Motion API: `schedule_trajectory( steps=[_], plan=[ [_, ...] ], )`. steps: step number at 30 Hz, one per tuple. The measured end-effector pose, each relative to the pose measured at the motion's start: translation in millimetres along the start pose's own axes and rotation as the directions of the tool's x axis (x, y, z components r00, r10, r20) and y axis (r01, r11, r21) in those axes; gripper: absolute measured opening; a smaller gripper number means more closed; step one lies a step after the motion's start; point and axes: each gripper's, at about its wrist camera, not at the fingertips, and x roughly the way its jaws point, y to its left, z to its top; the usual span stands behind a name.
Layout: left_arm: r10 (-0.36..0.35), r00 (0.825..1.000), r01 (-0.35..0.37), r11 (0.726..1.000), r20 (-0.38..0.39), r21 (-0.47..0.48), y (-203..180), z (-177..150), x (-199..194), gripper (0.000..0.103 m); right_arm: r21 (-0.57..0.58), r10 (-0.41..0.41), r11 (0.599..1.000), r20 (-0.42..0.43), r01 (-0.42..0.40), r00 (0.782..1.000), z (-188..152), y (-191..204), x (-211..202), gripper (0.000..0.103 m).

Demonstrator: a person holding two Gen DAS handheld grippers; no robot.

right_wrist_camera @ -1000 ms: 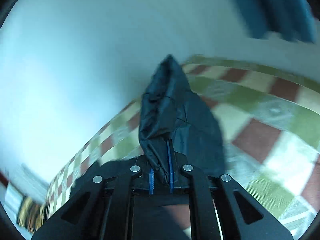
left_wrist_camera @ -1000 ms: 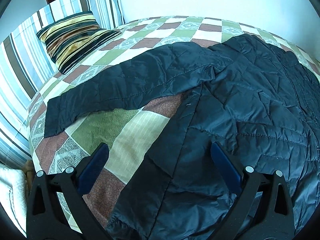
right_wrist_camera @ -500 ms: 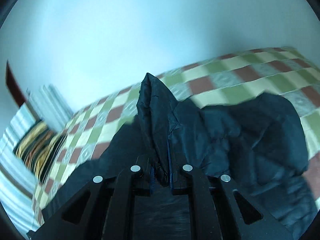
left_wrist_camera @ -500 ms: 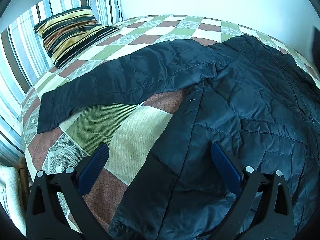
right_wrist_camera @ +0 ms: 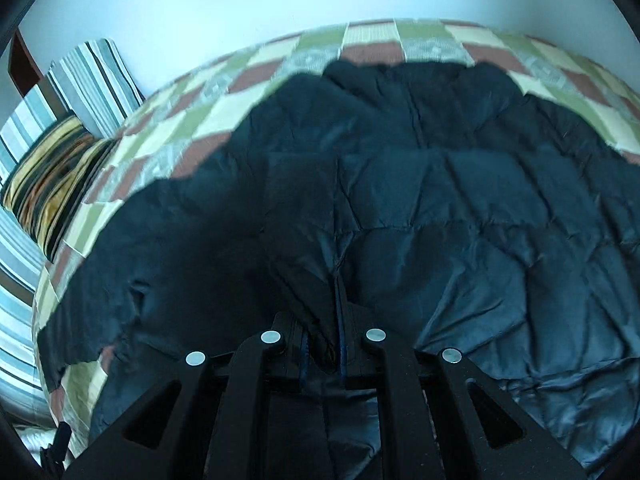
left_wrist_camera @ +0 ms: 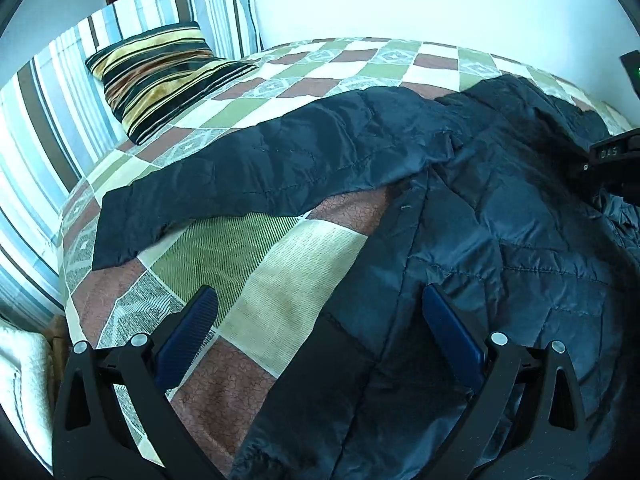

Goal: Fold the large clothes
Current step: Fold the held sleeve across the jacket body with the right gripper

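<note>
Across the checkered bedspread [left_wrist_camera: 304, 252] sprawls a dark quilted jacket [left_wrist_camera: 500, 240], seemingly pinched by right gripper [right_wrist_camera: 324, 344]; left gripper [left_wrist_camera: 320, 312] gapes.

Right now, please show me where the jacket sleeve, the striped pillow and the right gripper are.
jacket sleeve [left_wrist_camera: 256, 184]: left wrist view, middle of the outstretched sleeve.
striped pillow [left_wrist_camera: 160, 76]: left wrist view, centre of its face.
right gripper [right_wrist_camera: 324, 344]: right wrist view, between fingertips shut on fabric.

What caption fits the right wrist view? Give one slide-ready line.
Right gripper shut on a fold of the dark quilted jacket over the checkered bedspread.
</note>
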Motion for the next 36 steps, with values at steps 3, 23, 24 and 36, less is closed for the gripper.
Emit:
schedule_trajectory(
  steps=[3, 23, 24, 36],
  plan=[
    [-0.005, 1.0, 0.005, 1.0, -0.021, 0.0, -1, -2, 4, 0.101, 0.011, 0.038, 0.999, 0.002, -0.038, 0.999, -2, -2, -7, 0.019],
    [0.0, 0.999, 0.001, 1.0, -0.044, 0.004, -5, -3, 15, 0.101, 0.471, -0.06, 0.882, 0.085, 0.014, 0.995, -45, -257, -102, 0.041],
    [0.002, 0.999, -0.002, 1.0, -0.045, 0.007, -6, -4, 15, 0.101, 0.471, -0.04, 0.882, 0.086, -0.005, 0.995, -46, -262, -94, 0.041],
    [0.007, 0.998, -0.007, 1.0, -0.055, 0.01, -7, -5, 17, 0.101, 0.477, -0.163, 0.877, 0.184, 0.057, 0.969, -77, -266, -154, 0.045]
  ],
)
